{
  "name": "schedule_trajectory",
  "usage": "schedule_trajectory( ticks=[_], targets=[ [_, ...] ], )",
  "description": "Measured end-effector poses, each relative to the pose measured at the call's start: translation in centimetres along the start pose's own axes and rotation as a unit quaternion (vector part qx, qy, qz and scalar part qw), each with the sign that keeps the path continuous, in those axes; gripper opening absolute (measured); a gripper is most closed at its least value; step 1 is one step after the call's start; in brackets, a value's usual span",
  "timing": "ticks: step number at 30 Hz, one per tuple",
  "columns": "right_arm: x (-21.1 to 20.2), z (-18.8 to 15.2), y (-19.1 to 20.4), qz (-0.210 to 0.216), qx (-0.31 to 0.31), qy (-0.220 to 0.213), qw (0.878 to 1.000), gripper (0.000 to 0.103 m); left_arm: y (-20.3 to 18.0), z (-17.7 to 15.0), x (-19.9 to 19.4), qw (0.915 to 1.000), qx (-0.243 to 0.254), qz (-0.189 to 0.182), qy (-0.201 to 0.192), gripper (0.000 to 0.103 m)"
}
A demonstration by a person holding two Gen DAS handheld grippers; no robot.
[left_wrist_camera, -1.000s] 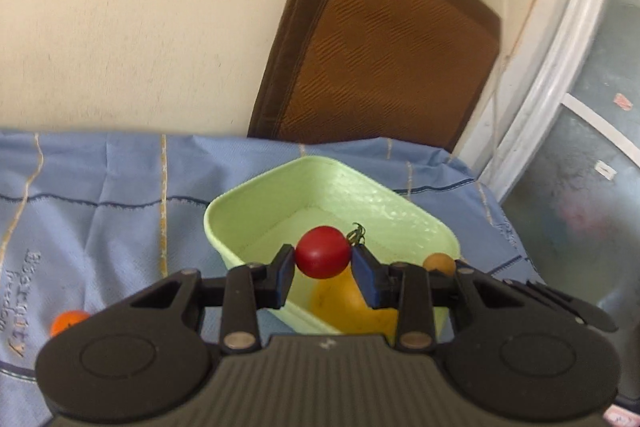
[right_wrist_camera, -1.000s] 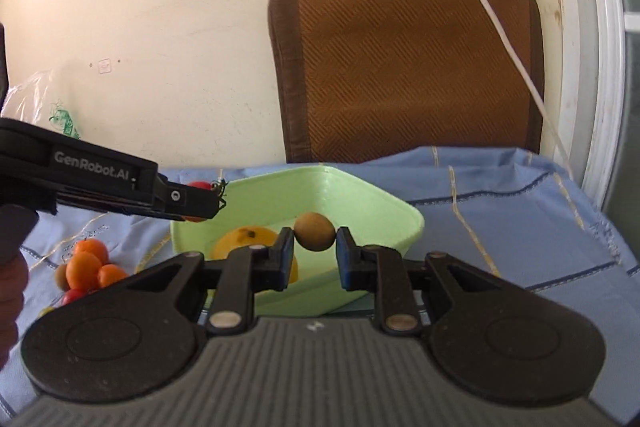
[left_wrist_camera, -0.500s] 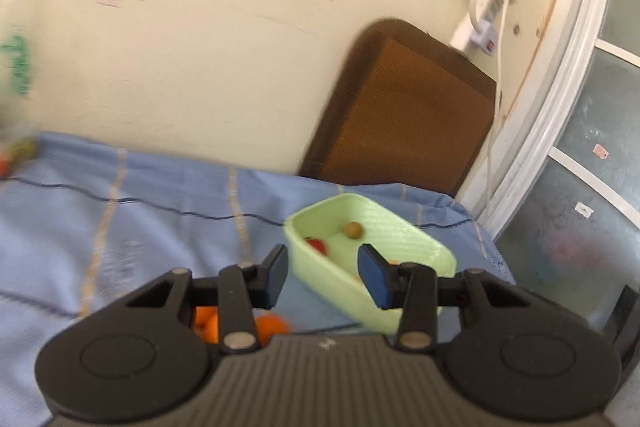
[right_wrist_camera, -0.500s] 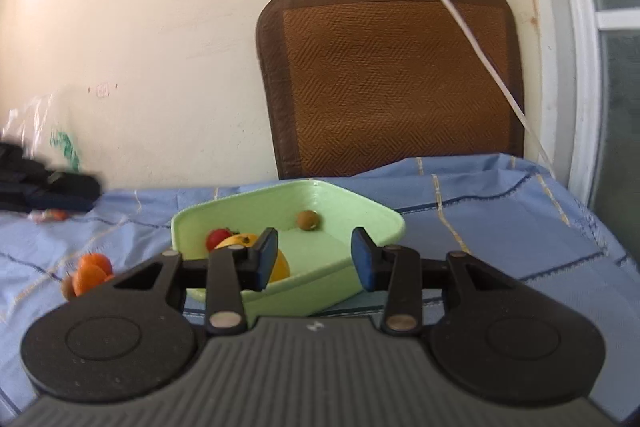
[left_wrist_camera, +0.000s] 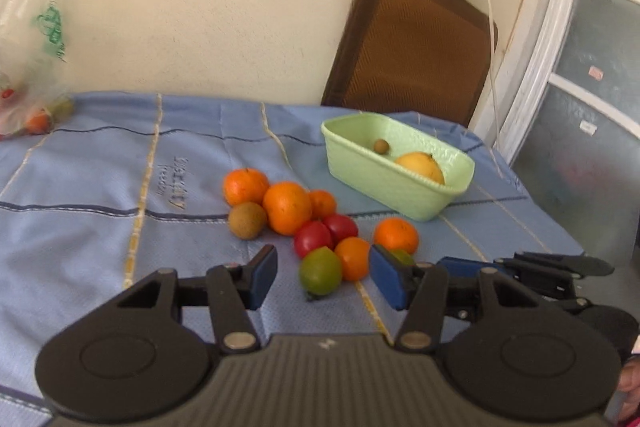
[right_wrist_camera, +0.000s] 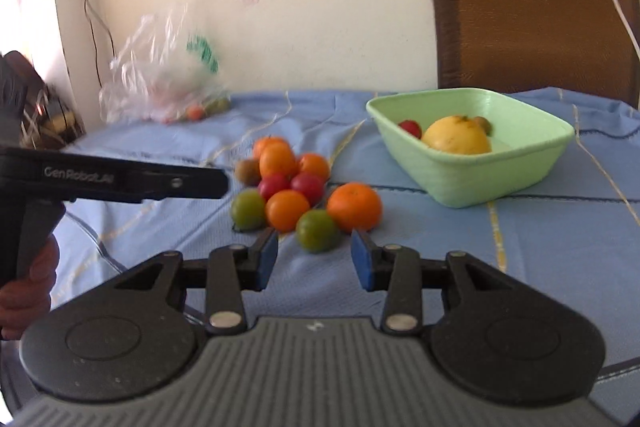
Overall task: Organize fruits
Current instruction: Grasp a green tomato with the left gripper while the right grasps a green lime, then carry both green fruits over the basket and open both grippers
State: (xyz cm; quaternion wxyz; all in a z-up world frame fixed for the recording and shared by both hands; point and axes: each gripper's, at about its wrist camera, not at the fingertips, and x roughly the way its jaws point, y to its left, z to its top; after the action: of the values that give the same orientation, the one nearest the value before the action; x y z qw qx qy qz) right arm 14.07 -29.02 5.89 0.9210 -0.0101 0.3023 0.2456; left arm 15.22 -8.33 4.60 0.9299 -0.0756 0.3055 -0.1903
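Note:
A pile of several oranges (left_wrist_camera: 289,207), red tomatoes (left_wrist_camera: 314,238), green tomatoes (left_wrist_camera: 321,270) and a brown fruit (left_wrist_camera: 247,220) lies on the blue cloth; it also shows in the right wrist view (right_wrist_camera: 285,209). A light green basket (left_wrist_camera: 384,179) (right_wrist_camera: 500,179) holds a yellow fruit (right_wrist_camera: 456,135), a red tomato (right_wrist_camera: 410,127) and a small brown fruit (left_wrist_camera: 381,146). My left gripper (left_wrist_camera: 323,277) is open and empty, just before a green tomato. My right gripper (right_wrist_camera: 315,255) is open and empty, just before another green tomato (right_wrist_camera: 317,230).
A clear plastic bag (right_wrist_camera: 164,83) with more fruit lies at the far left by the wall. A brown chair back (right_wrist_camera: 532,11) stands behind the table. A white cable (left_wrist_camera: 490,39) hangs by the window frame on the right.
Both grippers let their fruits fall into the basket, opened, and drew back from the basket to the fruit pile on the cloth.

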Motion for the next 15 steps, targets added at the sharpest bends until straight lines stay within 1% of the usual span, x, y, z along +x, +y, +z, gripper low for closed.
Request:
schedule_trajectory(
  ticks=[2,4,7,8,9,11,15],
  targets=[
    [1.1,0.2,0.0,0.004,0.003,0.013,1.0,0.043,0.3,-0.3,1.2,0.9998,-0.001,-0.006,0.017,0.047],
    [1.9,0.4,0.0,-0.001,0.004,0.021,1.0,0.043,0.8,-0.8,1.9,0.9994,-0.009,-0.01,0.033,0.037],
    [2.7,0.7,-0.3,-0.002,0.014,0.027,1.0,0.042,1.4,-0.7,1.8,0.9993,-0.021,-0.023,0.023,0.029],
    [2.4,0.5,-0.5,-0.003,0.015,0.025,1.0,0.038,1.5,-0.8,1.9,0.9991,-0.024,-0.024,0.024,0.028],
    [2.4,0.5,-0.5,-0.007,0.014,0.026,1.0,0.027,1.5,-0.8,1.8,0.9991,-0.026,-0.025,0.023,0.027],
    [1.9,0.3,-0.3,-0.006,0.012,0.025,1.0,0.027,1.2,-1.0,1.4,0.9993,-0.022,-0.022,0.023,0.027],
    [-0.2,-1.1,0.1,-0.008,-0.005,0.015,1.0,0.027,0.4,-2.3,0.1,0.9986,-0.024,-0.039,0.028,0.027]
  ],
)
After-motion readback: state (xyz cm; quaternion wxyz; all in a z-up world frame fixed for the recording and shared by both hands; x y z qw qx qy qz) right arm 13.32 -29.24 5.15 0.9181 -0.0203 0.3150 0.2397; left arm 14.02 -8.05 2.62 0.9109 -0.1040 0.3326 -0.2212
